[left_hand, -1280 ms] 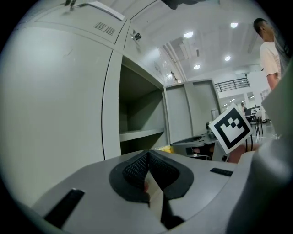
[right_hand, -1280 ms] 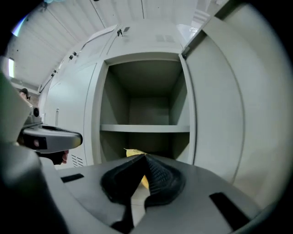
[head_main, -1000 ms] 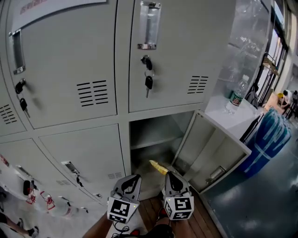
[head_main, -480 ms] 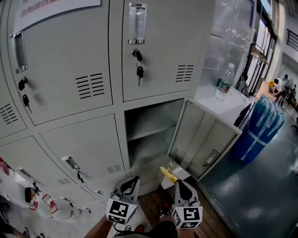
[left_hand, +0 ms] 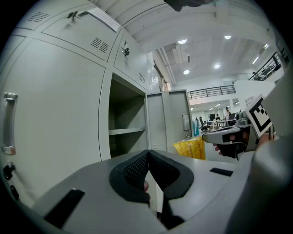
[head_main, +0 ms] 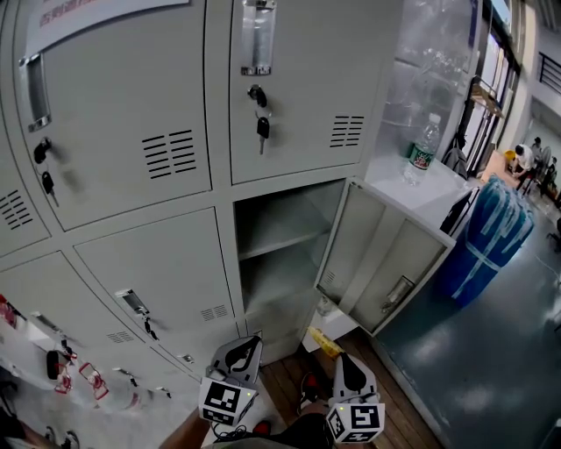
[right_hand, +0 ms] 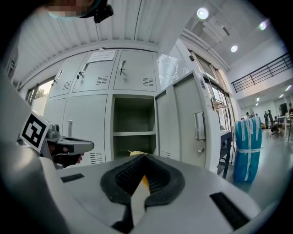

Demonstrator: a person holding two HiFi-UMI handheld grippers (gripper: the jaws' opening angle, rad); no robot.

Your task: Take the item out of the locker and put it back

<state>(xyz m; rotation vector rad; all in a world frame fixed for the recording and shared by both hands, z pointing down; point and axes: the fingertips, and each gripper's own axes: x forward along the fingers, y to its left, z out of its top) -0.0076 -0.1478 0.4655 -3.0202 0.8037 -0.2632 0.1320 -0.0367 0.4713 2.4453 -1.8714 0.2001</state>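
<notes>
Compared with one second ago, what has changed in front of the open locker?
The right claw, shut on the yellow packet, has pulled it out of the open locker and back toward the person, so the packet now hangs in front of the opening. The left claw stays shut and empty beside it, and the locker door stays open.

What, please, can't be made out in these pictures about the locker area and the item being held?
- The yellow packet: too small in the head view; in the right gripper view the right gripper, shut on it, covers most of it, so its print is unreadable.
- The notice on the top locker: cut off by the head view's top edge, text too small.
- The bottle: label too small in the head view.
</notes>
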